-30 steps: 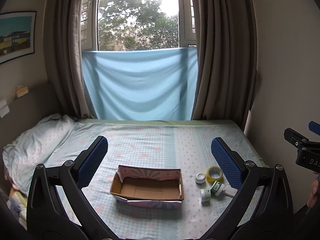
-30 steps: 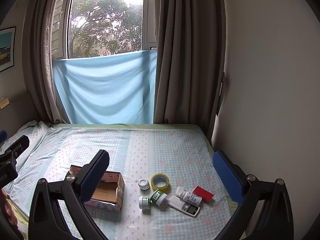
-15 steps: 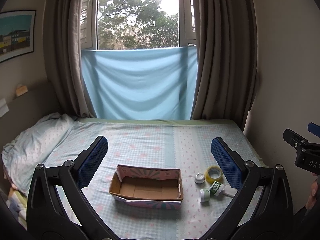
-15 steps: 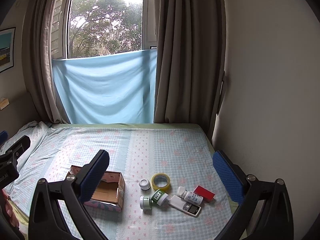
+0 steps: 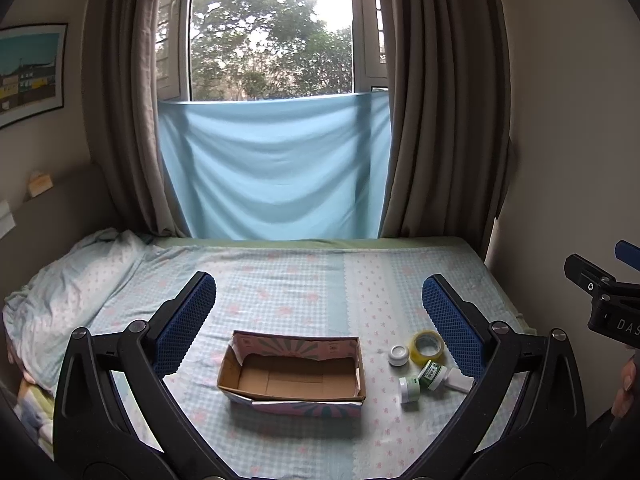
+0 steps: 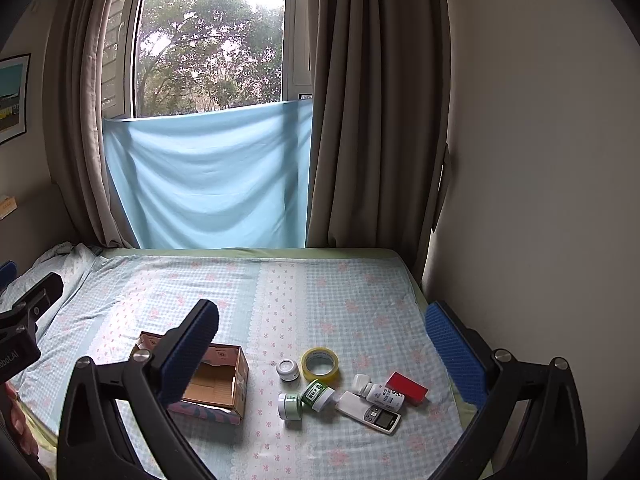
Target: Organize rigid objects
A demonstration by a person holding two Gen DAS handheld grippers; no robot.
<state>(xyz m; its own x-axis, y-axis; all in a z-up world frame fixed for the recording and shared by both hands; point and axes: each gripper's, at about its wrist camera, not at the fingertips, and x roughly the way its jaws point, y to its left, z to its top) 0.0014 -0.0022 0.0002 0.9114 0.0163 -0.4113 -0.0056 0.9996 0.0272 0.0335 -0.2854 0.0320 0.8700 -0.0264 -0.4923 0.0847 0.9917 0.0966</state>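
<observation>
1. Left wrist view: against the frames from a second ago, the cardboard box [image 5: 292, 374] and the small items sit a little higher in the picture and slightly leftward, so the camera has shifted a touch; nothing on the bed [image 5: 304, 280] has been moved.
2. The left gripper [image 5: 318, 320] is held above the bed with its blue-padded fingers [image 5: 184, 322] spread wide and nothing between them. The box lies in the gap between them, open side up and bare inside.
3. To the right of the box lie a white cap jar [image 5: 399, 355], a yellow tape roll [image 5: 428, 347], a pale green jar [image 5: 409, 390] and a green-labelled bottle [image 5: 433, 374] on its side; the right finger hides what lies further right.
4. The other gripper pokes in at the right edge, well apart from the items.
5. Right wrist view: the scene matches the earlier frames but for a small drift of the items upward.
6. The right gripper [image 6: 322, 354] hangs above the bed, fingers wide apart and holding nothing. Its left finger [image 6: 192, 354] covers part of the box.
7. Between the fingers lie the tape roll, both jars and the green bottle, then a white bottle [image 6: 378, 392], a remote control [image 6: 368, 412] and a red block [image 6: 407, 388], clustered and partly touching.
8. A blue sheet [image 6: 208, 180] hangs across the window between brown curtains [image 6: 376, 120].
</observation>
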